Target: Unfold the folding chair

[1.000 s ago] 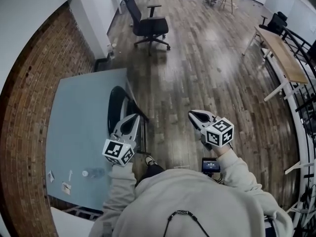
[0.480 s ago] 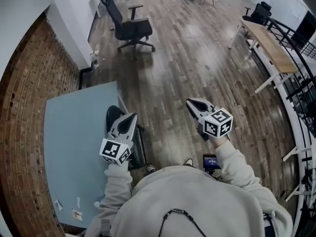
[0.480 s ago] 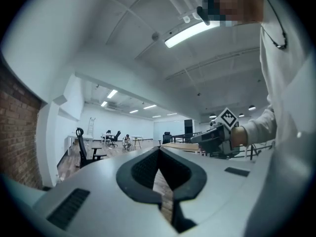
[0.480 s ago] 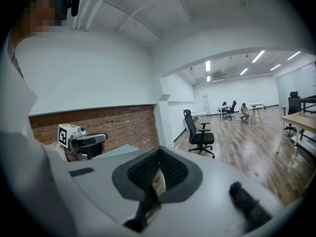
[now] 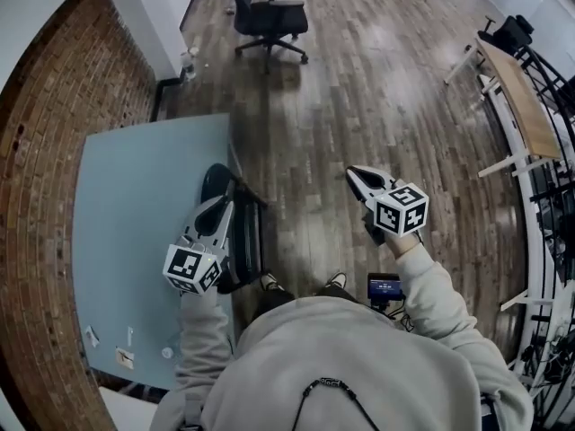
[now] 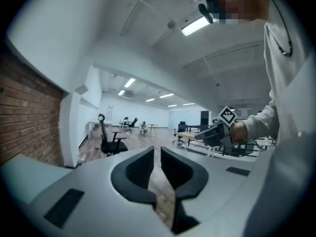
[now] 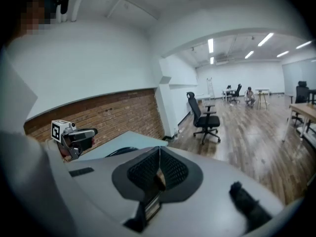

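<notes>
The folding chair (image 5: pixel 248 236) is black and folded flat, standing on edge against the right side of the pale blue table (image 5: pixel 135 205). My left gripper (image 5: pixel 218 206) is shut and empty, held over the chair's rounded top by the table's edge; whether it touches is unclear. My right gripper (image 5: pixel 357 174) is shut with nothing in it, out over the wooden floor to the right of the chair. In the right gripper view the chair's curved black edge (image 7: pixel 114 152) shows just past the shut jaws, with the left gripper (image 7: pixel 74 132) beyond. The left gripper view looks out across the room past its shut jaws.
A black office chair (image 5: pixel 269 12) stands on the wooden floor ahead. A long wooden desk (image 5: pixel 521 88) and railing run along the right. The brick wall (image 5: pixel 45 106) borders the table's left. Small items (image 5: pixel 126 348) lie on the table's near corner.
Both hands have travelled level with the person. The left gripper has shifted left and lower over the folded chair's top. Both grippers stay shut.
</notes>
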Available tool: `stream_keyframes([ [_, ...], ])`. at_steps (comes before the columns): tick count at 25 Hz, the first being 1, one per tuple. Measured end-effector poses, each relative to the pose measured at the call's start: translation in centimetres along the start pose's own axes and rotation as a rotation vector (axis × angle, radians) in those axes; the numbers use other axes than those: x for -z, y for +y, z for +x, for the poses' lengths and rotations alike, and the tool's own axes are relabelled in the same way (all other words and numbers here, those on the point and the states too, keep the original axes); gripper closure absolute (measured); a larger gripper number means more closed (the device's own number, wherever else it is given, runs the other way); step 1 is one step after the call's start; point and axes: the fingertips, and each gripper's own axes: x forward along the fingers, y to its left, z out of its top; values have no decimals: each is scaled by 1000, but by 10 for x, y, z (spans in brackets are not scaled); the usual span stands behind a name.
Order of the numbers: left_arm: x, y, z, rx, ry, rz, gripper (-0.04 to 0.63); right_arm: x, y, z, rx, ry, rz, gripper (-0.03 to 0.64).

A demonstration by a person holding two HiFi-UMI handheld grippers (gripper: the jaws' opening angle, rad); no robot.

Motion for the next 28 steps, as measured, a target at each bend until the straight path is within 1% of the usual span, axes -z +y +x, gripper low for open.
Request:
stream_keyframes([
  [1,20,19,-5,-59,38,-34,542,18,3,27,-19,56,25,609],
  [2,42,34,-14,-131,89,-66,369,43,7,52,-29,123,57,609],
  [3,66,41,-27,-206,155,-90,98,74,14,74,-35,199,93,598],
  [4,89,45,-40,-272,230,-98,94,106,23,95,-48,277,129,513],
  [5,110,49,-49,-322,301,-92,90,136,33,120,-70,348,164,434],
  [6,129,55,-53,-354,358,-89,89,163,44,148,-97,410,197,412],
  [8,169,64,-52,-368,427,-129,89,216,75,202,-162,516,262,377],
  [11,223,68,-52,-332,486,-206,89,295,138,267,-257,653,325,353],
  [13,243,68,-56,-313,517,-252,91,338,182,301,-296,734,341,340],
  [14,249,68,-60,-315,527,-281,93,356,202,316,-301,770,344,336],
  [15,252,70,-65,-326,534,-305,168,372,216,329,-287,803,342,334],
  [16,255,73,-70,-339,538,-322,393,385,223,339,-259,834,343,336],
  [17,257,76,-73,-351,538,-336,473,394,225,345,-236,858,361,345],
  [18,258,79,-75,-356,537,-348,502,400,225,349,-237,876,401,362],
  [19,259,80,-76,-356,539,-352,505,402,226,350,-265,884,451,362],
  [20,260,82,-76,-355,545,-346,506,400,229,350,-305,882,489,388],
  [21,261,83,-77,-354,551,-337,510,398,231,350,-336,878,506,453],
  [23,263,86,-80,-356,553,-345,514,397,230,346,-352,879,517,465],
  [25,265,90,-83,-363,541,-387,521,399,218,336,-359,885,545,471],
  [28,270,80,-80,-356,522,-452,525,412,176,300,-394,904,618,474],
])
